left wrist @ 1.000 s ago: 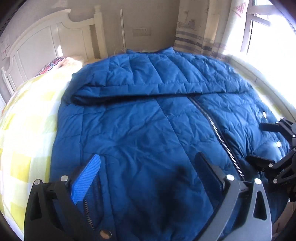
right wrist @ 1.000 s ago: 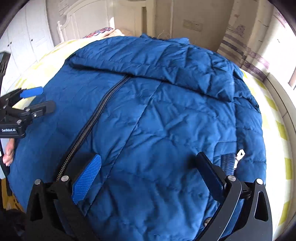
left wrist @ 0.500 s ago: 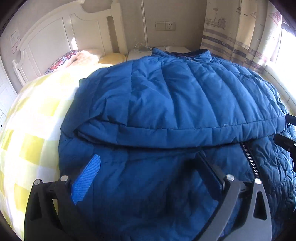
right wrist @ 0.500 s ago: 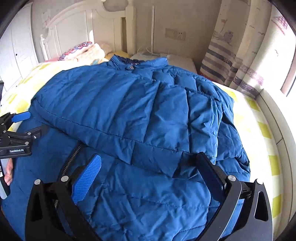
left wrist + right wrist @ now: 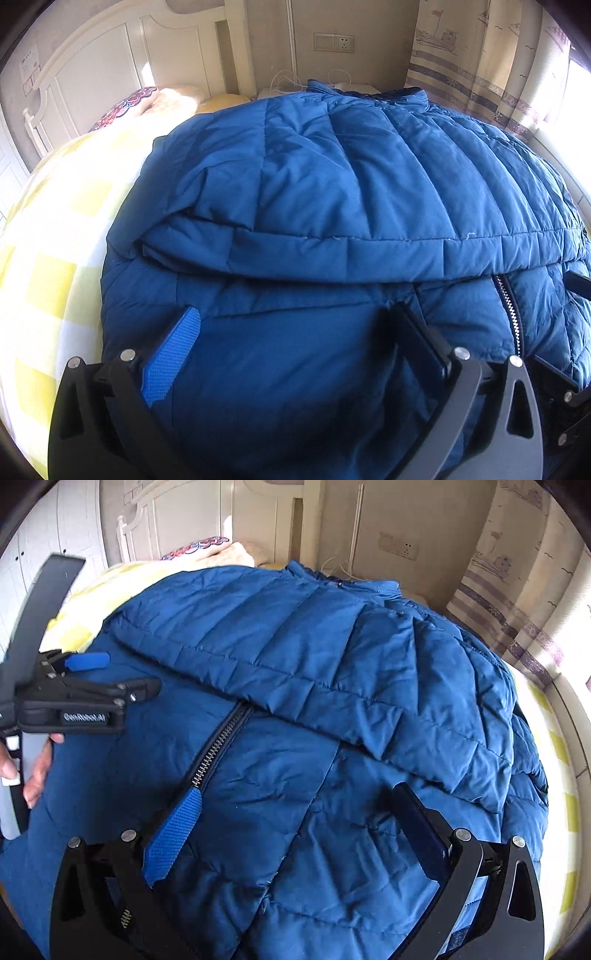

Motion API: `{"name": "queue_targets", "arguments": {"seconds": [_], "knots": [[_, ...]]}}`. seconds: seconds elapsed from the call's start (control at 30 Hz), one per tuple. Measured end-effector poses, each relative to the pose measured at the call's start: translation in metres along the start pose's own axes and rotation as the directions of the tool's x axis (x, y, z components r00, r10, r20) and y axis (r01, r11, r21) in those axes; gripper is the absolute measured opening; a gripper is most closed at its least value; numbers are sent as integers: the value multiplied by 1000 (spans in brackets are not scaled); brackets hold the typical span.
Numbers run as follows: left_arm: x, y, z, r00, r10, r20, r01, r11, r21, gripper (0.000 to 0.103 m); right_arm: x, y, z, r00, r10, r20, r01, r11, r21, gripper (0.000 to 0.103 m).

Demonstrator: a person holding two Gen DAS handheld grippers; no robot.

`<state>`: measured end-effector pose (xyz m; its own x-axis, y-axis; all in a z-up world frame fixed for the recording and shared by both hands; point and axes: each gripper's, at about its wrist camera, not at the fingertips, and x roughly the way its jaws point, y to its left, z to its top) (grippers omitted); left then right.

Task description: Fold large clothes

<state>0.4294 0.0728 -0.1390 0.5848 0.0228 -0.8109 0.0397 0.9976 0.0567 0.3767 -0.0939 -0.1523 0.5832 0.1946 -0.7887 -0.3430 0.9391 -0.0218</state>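
Observation:
A large blue quilted jacket lies spread over the bed, front side up. A folded-over part runs across it, just above the zipper. My left gripper is open, its fingers wide apart low over the jacket's lower left part, with only fabric beneath. In the right wrist view the jacket fills the frame and its zipper runs down the middle. My right gripper is open over the lower right panel. The left gripper shows at the left, jaws apart, with a hand on its handle.
The bed has a yellow and white checked sheet and a white headboard. Pillows lie at the head. A bedside table with cables, a wall socket and a striped curtain stand behind. A bright window is at the right.
Both grippers have moved forward over the jacket toward the headboard, staying wide open. The folded-over part now sits much closer to the fingers.

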Motion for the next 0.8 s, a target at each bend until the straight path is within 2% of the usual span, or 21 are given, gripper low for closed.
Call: {"name": "queue_targets", "arguments": {"seconds": [0.03, 0.1, 0.2, 0.3, 0.33, 0.37, 0.4, 0.5, 0.6, 0.67, 0.7, 0.73, 0.77, 0.8], "knots": [[0, 1, 0, 1000, -3, 1, 3, 1000, -1, 101, 1, -4, 1, 1000, 19, -7, -18, 1000, 16, 99], [0, 2, 0, 1000, -4, 0, 4, 1000, -1, 101, -1, -7, 3, 1000, -8, -23, 8, 1000, 19, 98], [0, 2, 0, 1000, -4, 0, 4, 1000, -2, 101, -15, -34, 2, 995, -97, -4, 97, 992, 78, 98], [0, 2, 0, 1000, -4, 0, 4, 1000, -2, 101, -16, -90, -13, 974, -220, -57, 227, 947, 227, 98], [0, 2, 0, 1000, -4, 0, 4, 1000, -2, 101, -15, -105, -21, 980, -188, -58, 197, 942, 273, 98], [0, 2, 0, 1000, -4, 0, 4, 1000, -2, 101, -15, -117, -26, 992, -117, -41, 124, 939, 320, 99], [0, 2, 0, 1000, -4, 0, 4, 1000, -2, 101, -15, -121, -27, 994, -102, -32, 107, 938, 330, 99], [0, 2, 0, 1000, -6, -1, 6, 1000, -3, 101, -11, -110, -22, 984, -168, -59, 178, 948, 263, 99], [0, 2, 0, 1000, -6, -2, 6, 1000, -3, 101, -13, -113, -24, 985, -162, -53, 171, 946, 276, 99], [-3, 2, -1, 1000, 6, -6, -6, 1000, -11, 101, -26, -106, -25, 974, -215, -71, 226, 927, 299, 98], [-10, 2, -4, 1000, 26, -9, -26, 999, -32, 100, -37, -96, -26, 979, -198, -39, 201, 935, 293, 98], [-24, 0, -9, 1000, -7, 18, 8, 998, -56, 100, -51, -79, -27, 988, -155, 12, 146, 954, 261, 98], [-41, -4, -15, 995, -80, 58, 83, 995, -62, 100, -60, -62, -28, 992, -121, 41, 110, 972, 209, 98], [-54, -13, -21, 988, -132, 79, 135, 990, -39, 100, -65, -43, -30, 994, -100, 38, 93, 984, 152, 98]]}}
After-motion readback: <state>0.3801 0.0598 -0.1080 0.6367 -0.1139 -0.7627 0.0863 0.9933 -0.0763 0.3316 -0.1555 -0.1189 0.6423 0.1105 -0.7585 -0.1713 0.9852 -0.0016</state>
